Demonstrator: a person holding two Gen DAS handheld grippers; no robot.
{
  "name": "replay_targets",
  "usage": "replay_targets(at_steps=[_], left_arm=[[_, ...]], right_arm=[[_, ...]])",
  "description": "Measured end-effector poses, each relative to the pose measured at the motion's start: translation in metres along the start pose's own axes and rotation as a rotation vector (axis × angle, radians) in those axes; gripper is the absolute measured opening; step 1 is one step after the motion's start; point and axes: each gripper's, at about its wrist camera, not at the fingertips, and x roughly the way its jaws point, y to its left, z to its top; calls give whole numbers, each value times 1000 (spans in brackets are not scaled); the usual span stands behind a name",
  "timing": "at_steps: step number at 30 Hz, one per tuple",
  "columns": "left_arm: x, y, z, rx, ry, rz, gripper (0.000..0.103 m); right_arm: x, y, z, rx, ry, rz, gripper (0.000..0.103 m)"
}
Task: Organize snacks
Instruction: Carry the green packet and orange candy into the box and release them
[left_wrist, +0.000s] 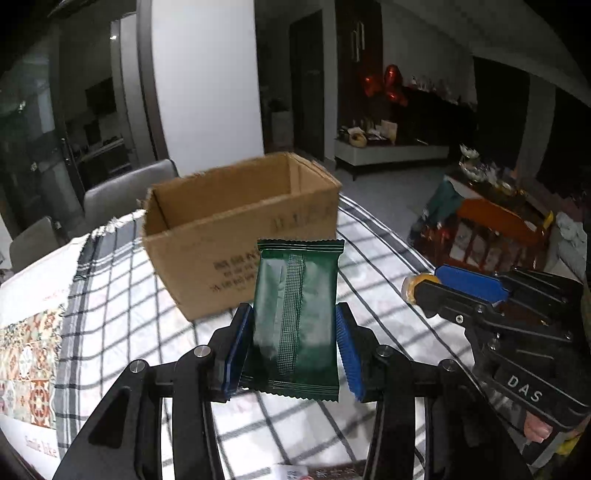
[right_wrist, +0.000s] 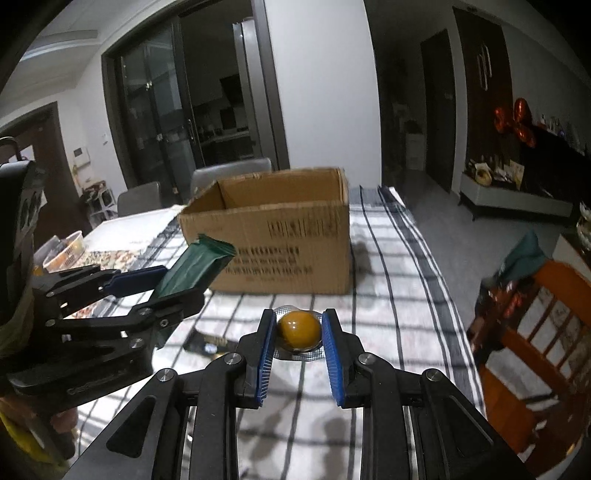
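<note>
My left gripper (left_wrist: 294, 317) is shut on a dark green snack packet (left_wrist: 295, 317), held upright between its blue pads above the checked tablecloth. An open brown cardboard box (left_wrist: 236, 236) stands just beyond it. From the right wrist view the same packet (right_wrist: 195, 271) shows at the left, in the left gripper (right_wrist: 162, 284). My right gripper (right_wrist: 298, 325) is shut on a small round yellow snack in a clear foil-backed blister (right_wrist: 298, 330), in front of the box (right_wrist: 280, 243). In the left wrist view that gripper (left_wrist: 424, 290) comes in from the right with the yellow snack (left_wrist: 415, 290) at its tip.
Grey chairs (left_wrist: 122, 195) stand behind the table. A patterned mat (left_wrist: 29, 354) lies at the table's left. A dark wrapper (right_wrist: 210, 345) lies on the tablecloth (right_wrist: 388, 295) below my left gripper. An orange wooden chair (right_wrist: 535, 332) is off the table's right edge.
</note>
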Motion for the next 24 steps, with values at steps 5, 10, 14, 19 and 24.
replay_targets(at_steps=[5, 10, 14, 19, 24], left_arm=[[1, 18, 18, -28, -17, 19, 44], [0, 33, 34, -36, -32, 41, 44], [4, 46, 49, -34, -38, 57, 44], [19, 63, 69, -41, -29, 63, 44], [39, 77, 89, -44, -18, 51, 44]], right_arm=[[8, 5, 26, -11, -30, 17, 27], [17, 12, 51, -54, -50, 27, 27], [33, 15, 75, -74, -39, 39, 27], [52, 18, 102, -113, -47, 29, 27], [73, 20, 126, -147, -50, 19, 27]])
